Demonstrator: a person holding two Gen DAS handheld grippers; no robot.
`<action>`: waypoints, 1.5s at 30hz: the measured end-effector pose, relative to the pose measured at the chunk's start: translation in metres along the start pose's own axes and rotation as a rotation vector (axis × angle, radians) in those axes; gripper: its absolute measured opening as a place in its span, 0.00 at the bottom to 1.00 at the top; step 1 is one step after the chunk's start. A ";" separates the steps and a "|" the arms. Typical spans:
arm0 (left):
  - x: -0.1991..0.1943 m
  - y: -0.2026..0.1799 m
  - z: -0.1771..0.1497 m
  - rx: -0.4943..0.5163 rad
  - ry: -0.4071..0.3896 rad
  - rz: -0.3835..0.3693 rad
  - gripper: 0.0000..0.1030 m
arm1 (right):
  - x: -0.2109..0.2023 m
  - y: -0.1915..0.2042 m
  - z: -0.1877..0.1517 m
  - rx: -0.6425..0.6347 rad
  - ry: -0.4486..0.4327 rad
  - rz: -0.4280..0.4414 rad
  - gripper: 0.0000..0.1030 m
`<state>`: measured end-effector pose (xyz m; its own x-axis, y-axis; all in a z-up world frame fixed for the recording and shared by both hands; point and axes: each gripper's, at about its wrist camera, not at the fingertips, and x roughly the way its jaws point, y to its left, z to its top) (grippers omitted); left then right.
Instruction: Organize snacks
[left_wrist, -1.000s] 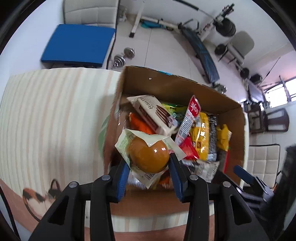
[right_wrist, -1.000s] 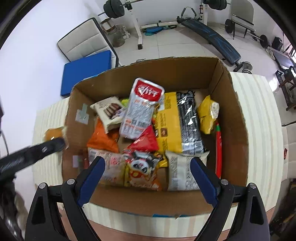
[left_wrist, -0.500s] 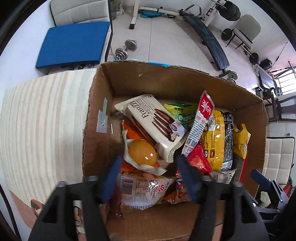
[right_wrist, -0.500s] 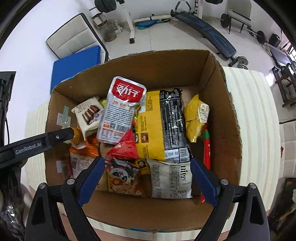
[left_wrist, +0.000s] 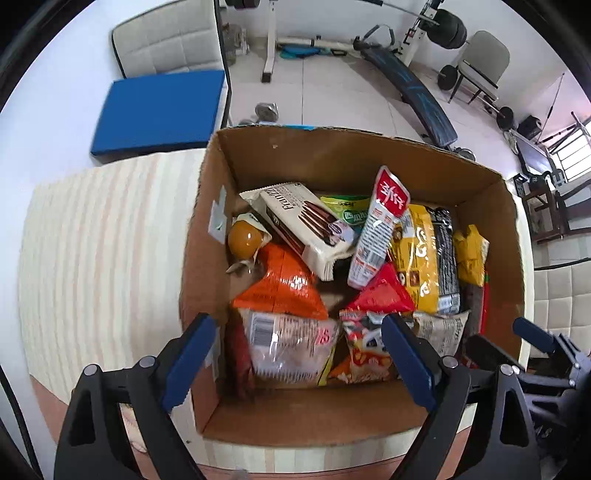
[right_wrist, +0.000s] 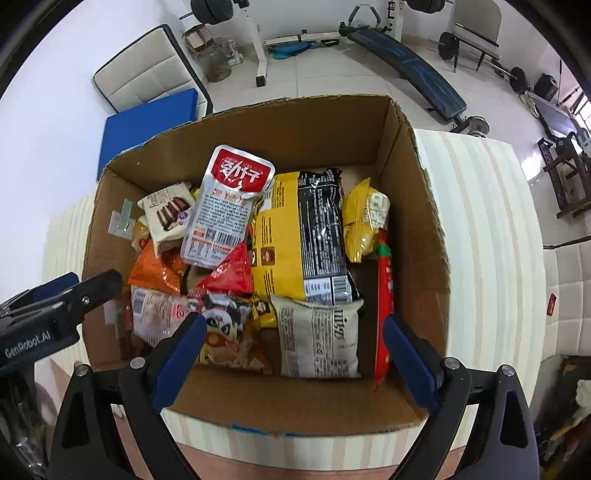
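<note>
Striped cream-and-tan table covering (left_wrist: 103, 236), matte and ribbed, beneath an open corrugated cardboard box (left_wrist: 332, 162) at frame centre, raw brown walls, tape patch on the inner left wall. Pale tiled floor (left_wrist: 332, 99) beyond, glossy, with a blue padded mat (left_wrist: 159, 110) at upper left, a quilted white chair (left_wrist: 166, 40) above it, a slanted black weight bench (left_wrist: 413, 96) and dumbbells at upper right. Inside the box, crinkled foil and plastic snack packets: round orange-brown wrapped bun (left_wrist: 243, 240) against the left wall, cream wafer pack (left_wrist: 303, 229) with chocolate print beside it, upright silver pouch with red top (left_wrist: 380, 229), long yellow-and-black bag (left_wrist: 424, 258), orange triangular packet (left_wrist: 284, 284), thin red stick (right_wrist: 384, 302) along the right wall in the right wrist view. Left gripper (left_wrist: 295, 354), black frame with blue pads, low in the frame over the near edge of the box, jaws opening wide, nothing between them. Right gripper (right_wrist: 291, 362), same build, spread wide above the near packets, gripping nothing.
</note>
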<state>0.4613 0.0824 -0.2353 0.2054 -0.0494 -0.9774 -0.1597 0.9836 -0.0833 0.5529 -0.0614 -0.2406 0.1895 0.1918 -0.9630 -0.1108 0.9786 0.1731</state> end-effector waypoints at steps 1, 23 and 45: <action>-0.006 -0.001 -0.005 -0.003 -0.008 0.009 0.90 | -0.003 0.000 -0.003 -0.002 -0.005 -0.001 0.95; -0.167 -0.030 -0.145 -0.017 -0.274 0.027 0.90 | -0.185 -0.004 -0.127 -0.069 -0.271 0.049 0.95; -0.261 -0.042 -0.242 -0.031 -0.401 0.044 0.90 | -0.309 0.001 -0.249 -0.130 -0.407 0.048 0.96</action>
<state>0.1806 0.0116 -0.0241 0.5571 0.0703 -0.8275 -0.2047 0.9773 -0.0547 0.2512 -0.1385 0.0058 0.5478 0.2764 -0.7896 -0.2466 0.9553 0.1633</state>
